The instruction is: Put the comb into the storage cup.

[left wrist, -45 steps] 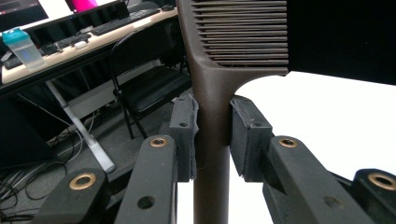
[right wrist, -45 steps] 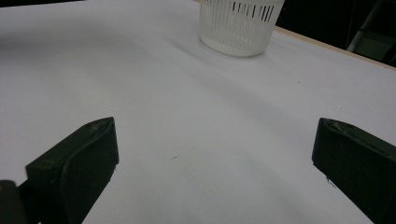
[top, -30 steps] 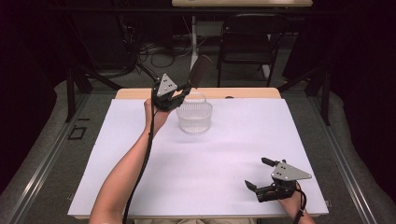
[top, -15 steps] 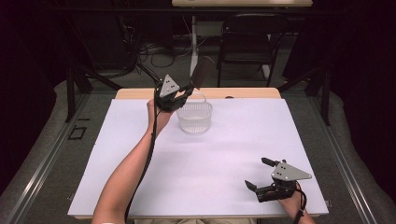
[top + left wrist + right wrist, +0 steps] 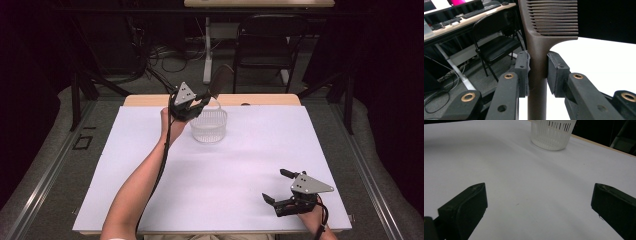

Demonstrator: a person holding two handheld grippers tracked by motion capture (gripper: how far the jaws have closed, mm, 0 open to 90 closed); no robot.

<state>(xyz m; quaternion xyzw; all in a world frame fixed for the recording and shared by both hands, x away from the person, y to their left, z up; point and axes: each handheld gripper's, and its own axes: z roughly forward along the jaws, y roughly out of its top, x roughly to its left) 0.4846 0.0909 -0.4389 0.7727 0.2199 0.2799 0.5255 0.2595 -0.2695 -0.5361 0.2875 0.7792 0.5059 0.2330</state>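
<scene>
My left gripper (image 5: 202,99) is raised at the far middle of the table, shut on the handle of a dark brown comb (image 5: 220,80). In the left gripper view the comb (image 5: 541,37) stands upright between the two pads, its teeth at the top. A white slotted basket (image 5: 208,125) sits on the white table cover just right of and below that gripper. The basket (image 5: 552,132) also appears at the top of the right gripper view. My right gripper (image 5: 276,186) rests near the front right corner, open, with nothing between its fingers.
The white cover (image 5: 220,175) spans the table, with a wooden edge (image 5: 260,100) showing at the back. A black folding chair (image 5: 267,40) and a desk stand beyond the table. Cables lie on the floor at the back left.
The left gripper has shifted slightly right and toward the basket with the comb held in it. The right gripper has stayed still.
</scene>
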